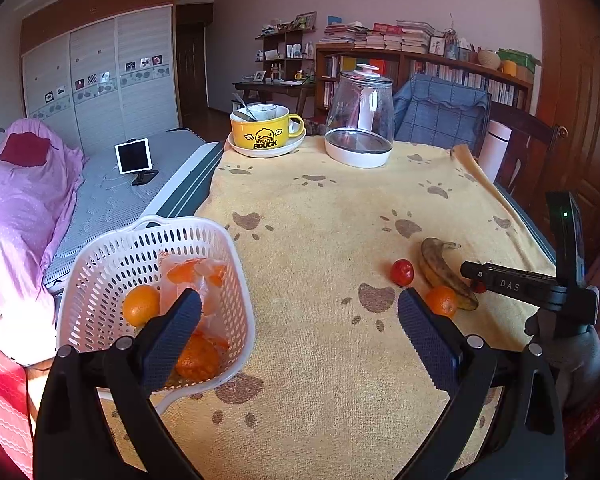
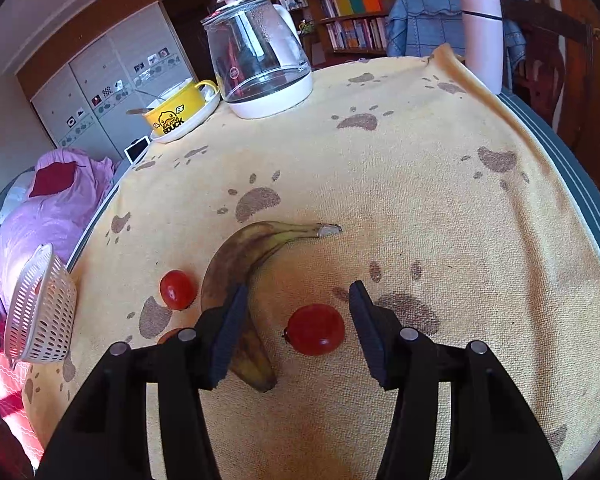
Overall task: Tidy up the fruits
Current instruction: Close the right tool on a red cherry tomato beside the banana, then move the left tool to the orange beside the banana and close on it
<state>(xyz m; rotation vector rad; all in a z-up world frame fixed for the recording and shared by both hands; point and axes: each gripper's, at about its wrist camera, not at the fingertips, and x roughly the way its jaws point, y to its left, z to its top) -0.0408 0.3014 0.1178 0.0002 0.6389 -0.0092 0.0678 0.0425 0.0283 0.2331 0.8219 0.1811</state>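
Note:
A white perforated basket sits at the table's left edge, holding an orange, a plastic bag of orange pieces and another orange fruit. My left gripper is open beside the basket, its left finger in front of the basket, with nothing between the fingers. On the yellow paw-print cloth lie a spotted banana, a red tomato and a tangerine. A second red tomato lies between the fingers of my open right gripper, touching neither.
At the far end of the table stand a glass kettle, a yellow duck mug on a saucer and a pink bottle. A bed with pink bedding runs along the left. A chair with a blue cover stands behind.

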